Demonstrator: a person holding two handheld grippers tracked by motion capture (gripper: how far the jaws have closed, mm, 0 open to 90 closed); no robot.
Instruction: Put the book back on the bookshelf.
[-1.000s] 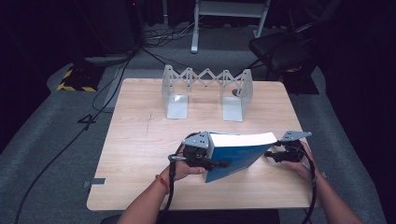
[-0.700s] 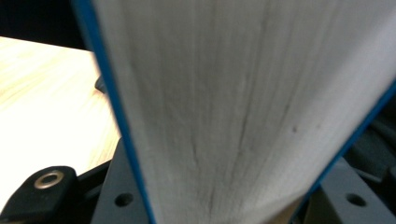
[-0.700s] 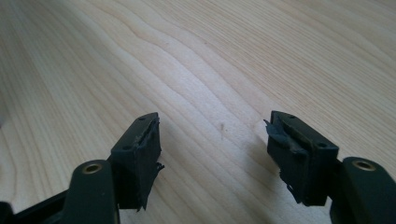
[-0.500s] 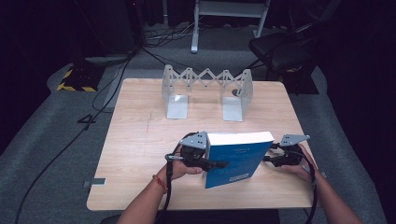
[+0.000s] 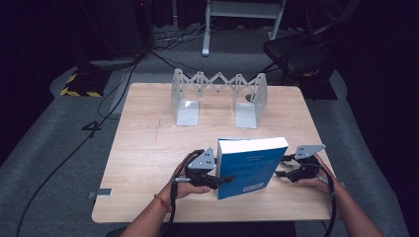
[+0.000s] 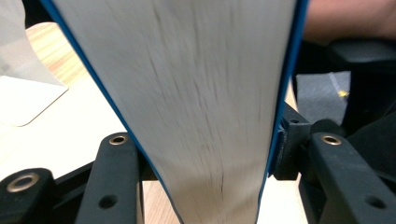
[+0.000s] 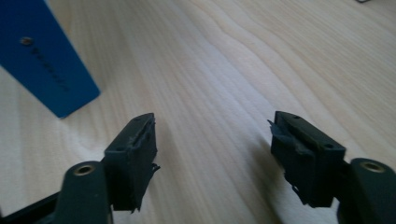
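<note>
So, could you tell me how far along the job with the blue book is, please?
Done: the thick blue-covered book stands upright on the pale wooden table. In hand: the left tongs straddle its page edge, jaws just loosening; the right tongs are open beside it. Left: moving it into the empty grey metal expanding book rack behind.

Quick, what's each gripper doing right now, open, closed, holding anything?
Left gripper: closed around the blue book, its fingers just easing wider.
Right gripper: open, holding nothing, beside the book; its fingers have just been opening.
</note>
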